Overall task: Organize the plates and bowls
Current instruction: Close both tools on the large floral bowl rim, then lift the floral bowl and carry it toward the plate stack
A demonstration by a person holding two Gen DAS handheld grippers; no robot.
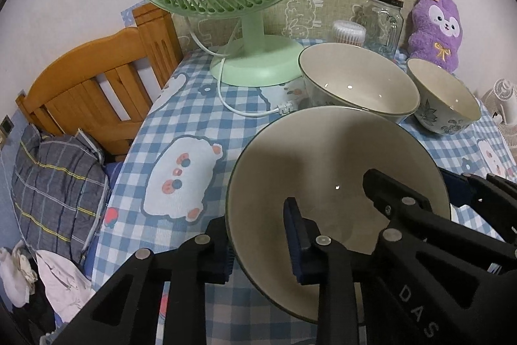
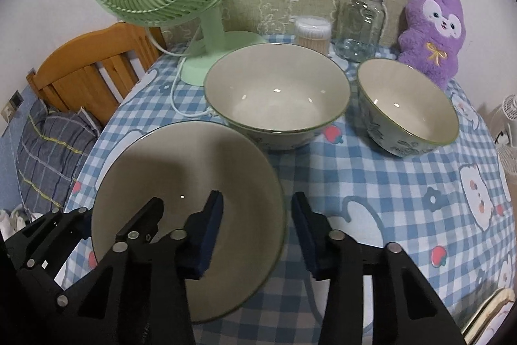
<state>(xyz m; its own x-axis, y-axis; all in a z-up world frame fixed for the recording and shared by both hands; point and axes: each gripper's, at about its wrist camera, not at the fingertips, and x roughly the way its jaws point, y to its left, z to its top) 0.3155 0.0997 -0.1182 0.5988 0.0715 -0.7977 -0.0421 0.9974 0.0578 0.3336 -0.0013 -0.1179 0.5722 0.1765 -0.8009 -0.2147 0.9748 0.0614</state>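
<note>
two grippers straddle opposite rims of the plate (image 2: 181, 183) on the worktop (image 2: 371, 183): left gripper (image 1: 261, 241) narrowed across its left edge, right gripper (image 2: 257, 235) still gapped around its right edge; large bowl (image 2: 278, 92) just behind.

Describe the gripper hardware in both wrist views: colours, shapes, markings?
Both the left gripper and right gripper are matte black plastic linkages with silver round pivot pins and dark blue ribbed pads on the fingers. White letters "DAS" mark one arm. No cables or sleeves visible.
</note>
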